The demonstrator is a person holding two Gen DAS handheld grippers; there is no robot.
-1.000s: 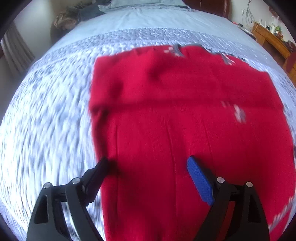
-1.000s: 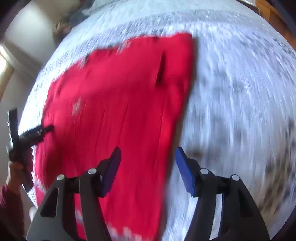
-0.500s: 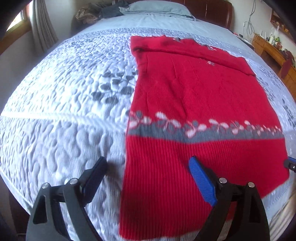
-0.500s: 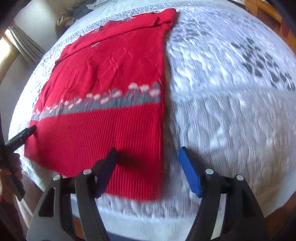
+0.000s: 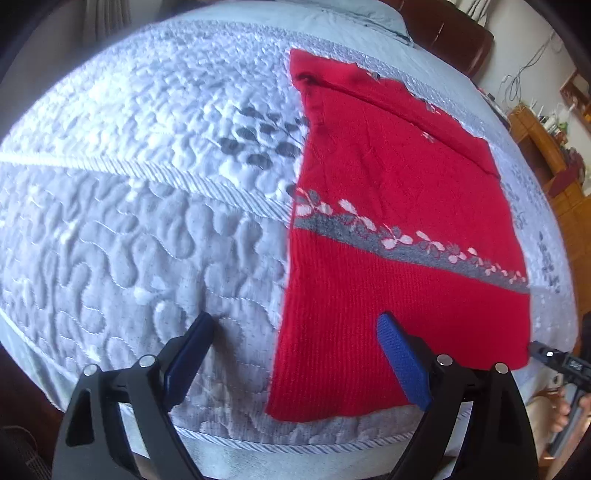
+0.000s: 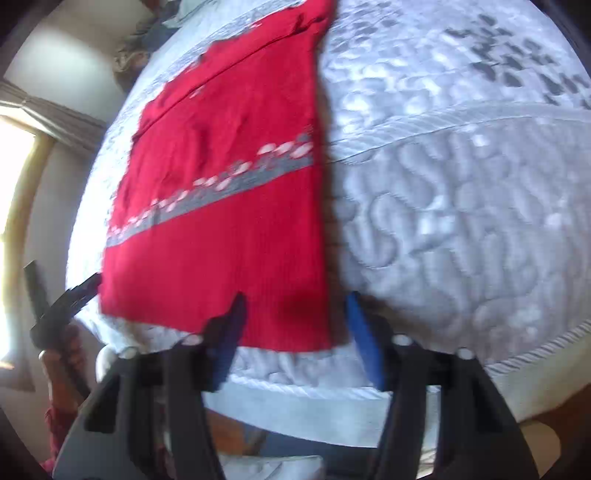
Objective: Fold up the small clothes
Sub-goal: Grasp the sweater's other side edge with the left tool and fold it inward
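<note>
A red knit sweater (image 5: 399, 206) with a grey and white flower band lies flat on the quilted bed, its ribbed hem toward me. It also shows in the right wrist view (image 6: 229, 177). My left gripper (image 5: 295, 354) is open and empty, straddling the hem's left corner above the bed edge. My right gripper (image 6: 295, 325) is open and empty, straddling the hem's right corner. The right gripper's tip shows in the left wrist view (image 5: 554, 358); the left gripper shows in the right wrist view (image 6: 62, 299).
The white and grey quilt (image 5: 129, 206) covers the bed, with its front edge (image 5: 295, 446) just below the hem. A dark headboard (image 5: 450, 33) and wooden furniture (image 5: 554, 155) stand at the far right. A window (image 6: 14, 155) is on the left.
Both grippers have pulled back toward the bed's near edge, from over the sweater's body to its hem corners. Both stayed open.
</note>
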